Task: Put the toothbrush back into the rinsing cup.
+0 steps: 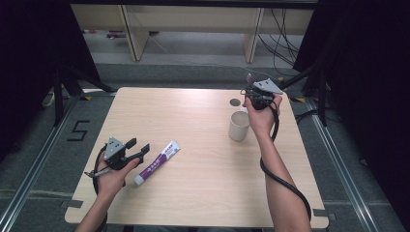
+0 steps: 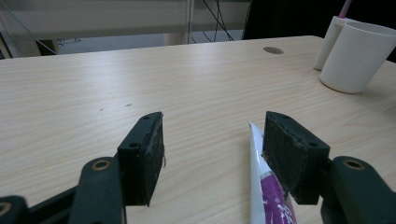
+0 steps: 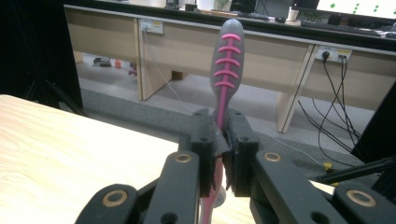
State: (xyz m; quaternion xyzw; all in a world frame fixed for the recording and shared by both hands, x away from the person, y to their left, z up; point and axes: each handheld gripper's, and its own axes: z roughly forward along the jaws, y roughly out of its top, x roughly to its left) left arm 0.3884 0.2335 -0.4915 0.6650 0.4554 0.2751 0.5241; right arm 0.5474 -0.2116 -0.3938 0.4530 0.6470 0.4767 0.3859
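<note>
Toothbrush [image 3: 226, 60], grey with pink ribs, stood pinched between the right gripper's [image 3: 223, 140] jaws, which were closed tight on its handle so that the broad ribbed end rose above them and the thin pink end hung below. That upright hold, with the right hand [image 1: 261, 116] raised just behind the white cup [image 1: 239, 125], looked suited to lowering the brush end-first into the cup. The left gripper [image 2: 212, 149] lay low over the worktop [image 1: 193, 116] with its jaws spread wide and holding nothing; the white and purple toothpaste tube [image 2: 268, 196] lay flat on the worktop, its crimped end just inside the right-hand jaw of that view, probably lined up for the next pick. Cup and tube sat well apart, which left each hand room to work.
</note>
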